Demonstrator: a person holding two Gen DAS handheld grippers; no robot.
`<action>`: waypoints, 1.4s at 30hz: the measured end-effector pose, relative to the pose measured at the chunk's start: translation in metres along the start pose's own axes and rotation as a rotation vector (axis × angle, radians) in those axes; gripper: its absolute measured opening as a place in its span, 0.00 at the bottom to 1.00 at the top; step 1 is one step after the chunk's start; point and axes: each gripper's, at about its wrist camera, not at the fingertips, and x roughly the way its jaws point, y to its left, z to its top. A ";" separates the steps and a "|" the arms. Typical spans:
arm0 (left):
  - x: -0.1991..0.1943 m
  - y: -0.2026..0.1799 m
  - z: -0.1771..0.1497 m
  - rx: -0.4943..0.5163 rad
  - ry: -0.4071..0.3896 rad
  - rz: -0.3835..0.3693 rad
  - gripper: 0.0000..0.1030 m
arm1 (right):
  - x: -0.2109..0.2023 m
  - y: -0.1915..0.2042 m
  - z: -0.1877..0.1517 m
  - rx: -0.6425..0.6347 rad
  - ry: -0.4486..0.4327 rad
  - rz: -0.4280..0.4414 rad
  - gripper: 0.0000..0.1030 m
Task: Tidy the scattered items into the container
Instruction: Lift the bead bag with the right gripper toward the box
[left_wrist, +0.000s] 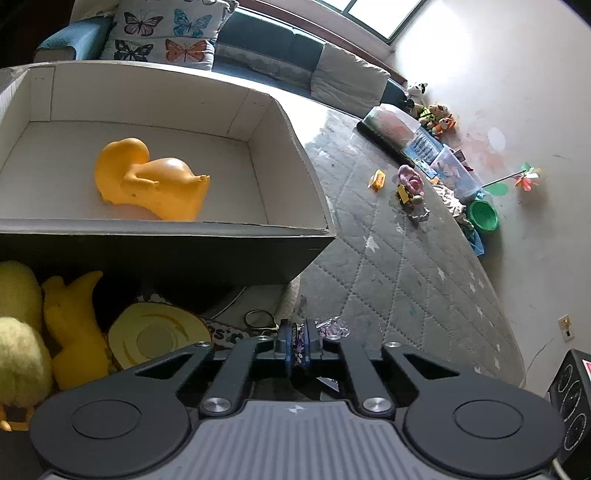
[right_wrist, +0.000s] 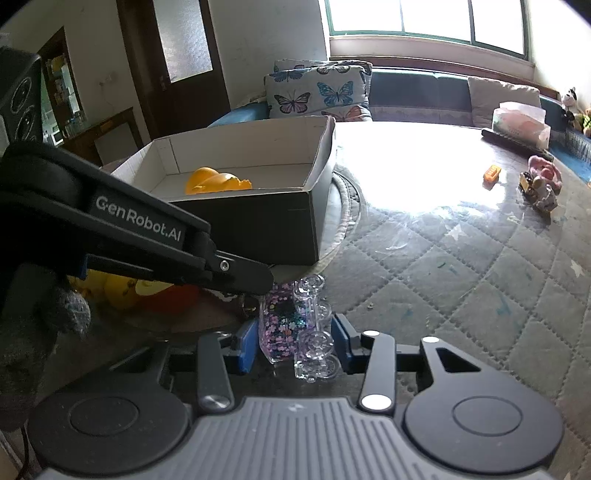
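Left wrist alone shows green bowl (left_wrist: 484, 215).

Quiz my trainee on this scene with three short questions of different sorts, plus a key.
1. True or false: the cardboard box is empty.
2. The left gripper is: A) open, B) shut on the glittery flower-print case, C) out of view.
3. What is printed on the cushion behind the box?

Key: 1. False, an orange toy duck lies inside. 2. B. 3. Butterflies.
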 end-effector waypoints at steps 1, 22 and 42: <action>-0.001 0.000 0.000 0.001 -0.001 0.001 0.04 | 0.000 0.000 0.000 0.002 0.000 0.001 0.38; -0.001 0.011 -0.002 -0.033 0.022 -0.028 0.04 | -0.006 -0.003 -0.003 0.038 -0.011 0.006 0.37; -0.042 0.003 0.017 -0.073 -0.047 -0.103 0.03 | -0.041 0.009 0.023 0.004 -0.124 0.007 0.36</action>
